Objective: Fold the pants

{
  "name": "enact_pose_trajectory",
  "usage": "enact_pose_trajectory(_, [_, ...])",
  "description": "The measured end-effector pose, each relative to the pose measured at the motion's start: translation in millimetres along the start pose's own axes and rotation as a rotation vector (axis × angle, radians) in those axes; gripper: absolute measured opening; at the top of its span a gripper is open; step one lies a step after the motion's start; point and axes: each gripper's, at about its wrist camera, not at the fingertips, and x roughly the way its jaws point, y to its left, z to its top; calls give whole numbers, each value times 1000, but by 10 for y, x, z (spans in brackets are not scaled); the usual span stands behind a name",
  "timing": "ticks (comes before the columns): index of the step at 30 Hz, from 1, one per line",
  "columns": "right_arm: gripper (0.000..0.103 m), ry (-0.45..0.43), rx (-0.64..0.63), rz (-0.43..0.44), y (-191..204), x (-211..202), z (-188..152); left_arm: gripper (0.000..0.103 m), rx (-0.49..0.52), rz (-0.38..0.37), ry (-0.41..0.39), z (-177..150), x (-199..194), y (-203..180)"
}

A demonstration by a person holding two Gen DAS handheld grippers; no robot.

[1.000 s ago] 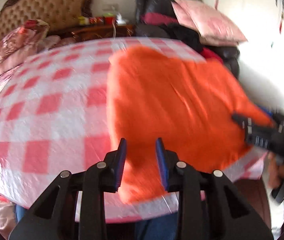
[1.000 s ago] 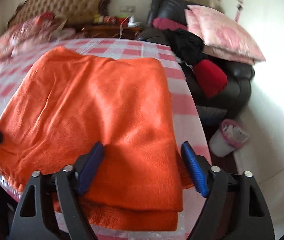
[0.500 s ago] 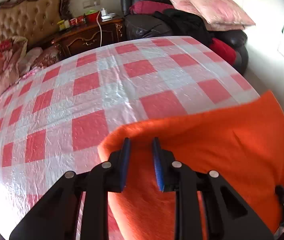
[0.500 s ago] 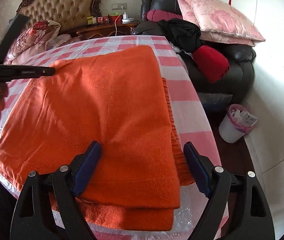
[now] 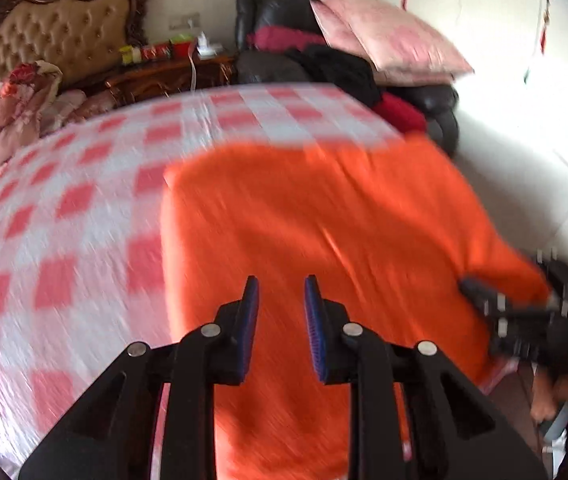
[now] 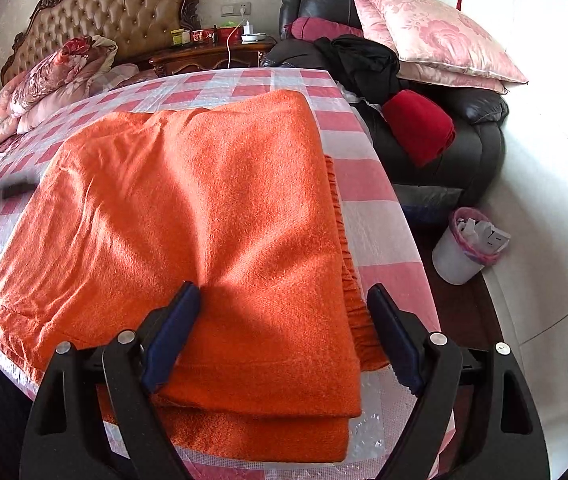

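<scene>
With both my left tool (image 5: 280, 296) and right tool (image 6: 280, 332) released and empty, I feared the thick folded pants (image 6: 204, 216), near the desk (image 6: 379, 216) edge, might spring open or slide off.

Both wrist views look forward, low and close over table (image 5: 84, 208) (image 6: 375, 216); share pants (image 5: 323, 220) (image 6: 204, 220), headboard (image 5: 56, 36) (image 6: 120, 8).

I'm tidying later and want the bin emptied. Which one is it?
Start at the black leather sofa right of the checked table. On the floor just in front stands the white bin, the only container there, lined with a pink bag.
</scene>
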Motion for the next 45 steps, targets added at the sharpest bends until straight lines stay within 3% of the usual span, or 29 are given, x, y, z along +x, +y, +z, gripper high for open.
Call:
enact_pose_trajectory(1, [82,-1,0,1,-1,0,0,24,35,16,17,-89,48,-74])
enact_pose_trajectory(3, [82,-2,2,5,-12,-2,-11,24,97,65,-27,-212,14,-163])
enact_pose_trajectory(6, [82,6,10,10,-28,0,-9,37,48,93,3,-211,-55,-64])
enact_pose_trajectory(8, [83,29,3,8,-17,7,11,36,-5,139,45,-223,-126,-1])
enact_pose_trajectory(10, [84,98,-17,-10,-14,-2,116,35,16,192,45,-247,-298,-62])
enact_pose_trajectory(11, [82,122,-16,-38,-18,-38,194,35,29,191,41,-251,-385,-105])
enact_pose_trajectory(13, [78,67,19,-107,-20,-220,421,35,39,147,38,-221,-511,-171])
enact_pose_trajectory(15, [78,16,37,-56,106,-276,746,35,18,127,54,-147,-477,-190])
enact_pose_trajectory(19, [76,69,-85,46,566,120,1145,36,46,90,177,-174,-151,-188])
enact_pose_trajectory(21, [76,72,-157,-6,690,384,1279,48,47,89,171,-200,-189,-111])
enact_pose_trajectory(22, [77,86,-178,-54,693,506,1299,56,44,109,185,-206,-196,-76])
enact_pose_trajectory(23, [77,110,-202,-113,686,687,1288,56,33,135,209,-205,-228,-9])
enact_pose_trajectory(25, [80,129,-184,-101,598,879,1239,52,27,228,223,-213,-296,81])
enact_pose_trajectory(26, [86,127,-178,-108,575,885,1242,48,31,255,209,-207,-346,97])
enact_pose_trajectory(29, [86,97,-179,-110,551,862,1200,47,39,298,164,-119,-441,47])
enact_pose_trajectory(34, [86,87,-168,-91,511,870,1195,47,101,233,144,71,-397,-267])
enact_pose_trajectory(39, [87,69,-181,-109,543,857,1174,49,29,175,233,-31,-104,-231])
enact_pose_trajectory(41, [87,67,-180,-109,542,852,1165,51,4,137,208,-80,-138,-145])
enact_pose_trajectory(45, [87,64,-183,-117,555,857,1176,49,80,251,156,-256,-307,-43])
